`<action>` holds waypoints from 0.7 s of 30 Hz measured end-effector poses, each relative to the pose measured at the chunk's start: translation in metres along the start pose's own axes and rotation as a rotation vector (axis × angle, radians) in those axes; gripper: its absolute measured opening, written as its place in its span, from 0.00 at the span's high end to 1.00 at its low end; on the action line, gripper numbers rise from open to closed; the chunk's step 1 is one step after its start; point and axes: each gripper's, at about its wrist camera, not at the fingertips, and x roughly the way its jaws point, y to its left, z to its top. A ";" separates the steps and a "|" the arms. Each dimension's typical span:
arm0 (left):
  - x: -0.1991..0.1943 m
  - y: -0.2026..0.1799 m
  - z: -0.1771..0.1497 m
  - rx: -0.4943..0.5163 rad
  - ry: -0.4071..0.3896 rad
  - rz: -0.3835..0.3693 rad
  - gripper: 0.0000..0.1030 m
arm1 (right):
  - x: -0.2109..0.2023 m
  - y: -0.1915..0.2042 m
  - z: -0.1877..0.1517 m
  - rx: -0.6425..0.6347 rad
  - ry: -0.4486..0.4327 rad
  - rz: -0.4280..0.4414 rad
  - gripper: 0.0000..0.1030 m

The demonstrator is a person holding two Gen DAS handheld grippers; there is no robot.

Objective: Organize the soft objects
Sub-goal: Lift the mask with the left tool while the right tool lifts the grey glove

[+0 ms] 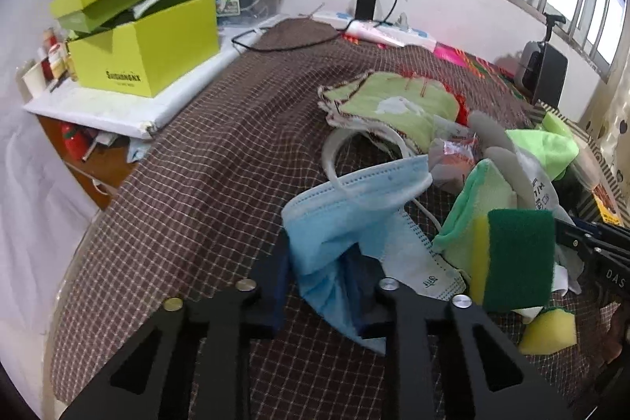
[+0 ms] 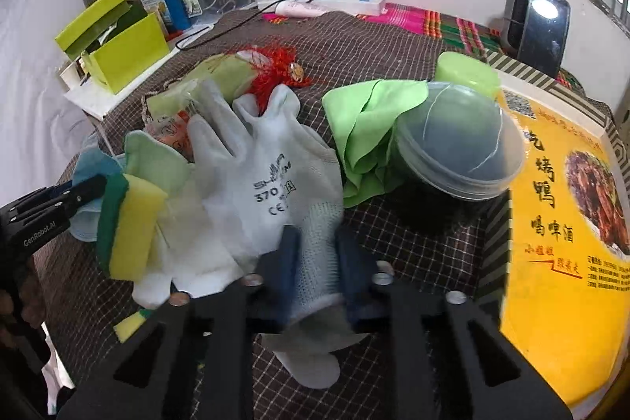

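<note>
My left gripper (image 1: pixel 328 262) is shut on a blue face mask (image 1: pixel 354 219), holding it above the checked cloth. My right gripper (image 2: pixel 317 254) is shut on the cuff of a white work glove (image 2: pixel 260 180). A green-and-yellow sponge (image 1: pixel 512 258) stands upright beside the mask; it also shows in the right wrist view (image 2: pixel 130 227). A second yellow sponge (image 1: pixel 549 331) lies lower right. A light green towel (image 1: pixel 397 105) and a bright green cloth (image 2: pixel 366 128) lie further back. The left gripper's fingers (image 2: pixel 84 193) enter the right wrist view from the left.
A clear plastic bowl (image 2: pixel 456 144) sits on the green cloth. A yellow printed box (image 2: pixel 567 243) lies at the right. Lime boxes (image 1: pixel 145 46) stand on a white shelf at left. A power strip (image 2: pixel 334 2) and a black fan (image 2: pixel 535 26) stand at the back wall.
</note>
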 end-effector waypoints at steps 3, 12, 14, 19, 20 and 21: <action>-0.013 0.002 0.000 0.003 -0.036 -0.002 0.81 | -0.009 0.000 -0.001 0.002 -0.026 0.006 0.86; -0.051 0.004 0.004 0.004 -0.123 0.006 0.82 | -0.049 0.007 0.000 -0.006 -0.135 0.026 0.87; -0.060 0.004 0.006 0.004 -0.141 0.006 0.82 | -0.060 0.008 0.001 -0.008 -0.163 0.034 0.87; -0.081 0.002 0.010 0.011 -0.192 0.013 0.82 | -0.083 0.012 0.004 -0.014 -0.234 0.058 0.87; -0.083 0.002 0.011 0.012 -0.196 0.014 0.82 | -0.088 0.011 0.004 -0.001 -0.251 0.073 0.87; -0.085 0.001 0.011 0.013 -0.202 0.014 0.82 | -0.091 0.008 0.005 0.014 -0.262 0.092 0.87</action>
